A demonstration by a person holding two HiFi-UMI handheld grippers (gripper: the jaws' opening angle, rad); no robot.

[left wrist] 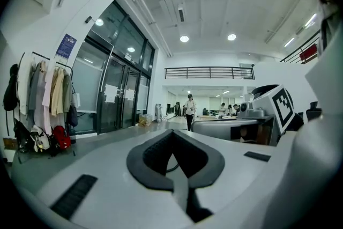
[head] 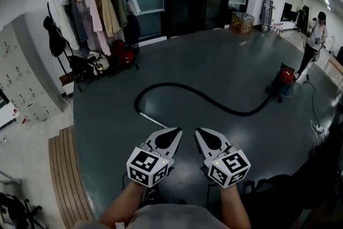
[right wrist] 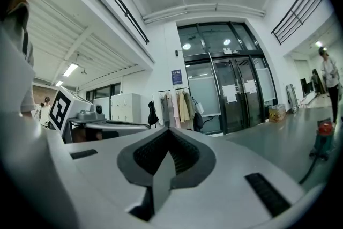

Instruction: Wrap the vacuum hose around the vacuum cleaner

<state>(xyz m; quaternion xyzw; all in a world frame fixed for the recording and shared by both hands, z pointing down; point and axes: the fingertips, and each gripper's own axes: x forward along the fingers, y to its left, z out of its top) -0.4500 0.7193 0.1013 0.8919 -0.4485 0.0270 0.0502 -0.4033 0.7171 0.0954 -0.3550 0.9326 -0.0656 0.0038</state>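
Presently both tools are held low before the person, side by side; the left gripper (head: 172,133) has its jaws clenched together with nothing between them, and the right gripper (head: 200,132) is likewise clenched and empty. The vacuum hose (head: 225,110) lies unwound on the grey floor (head: 214,56) in a long curve, touched by neither gripper; its metal end (head: 153,119) lies just ahead of the left gripper, its far end at the red vacuum cleaner (head: 284,78) well off to the right. A person (head: 316,40) stands beside that machine; a coat rack (head: 91,8) stands far left.
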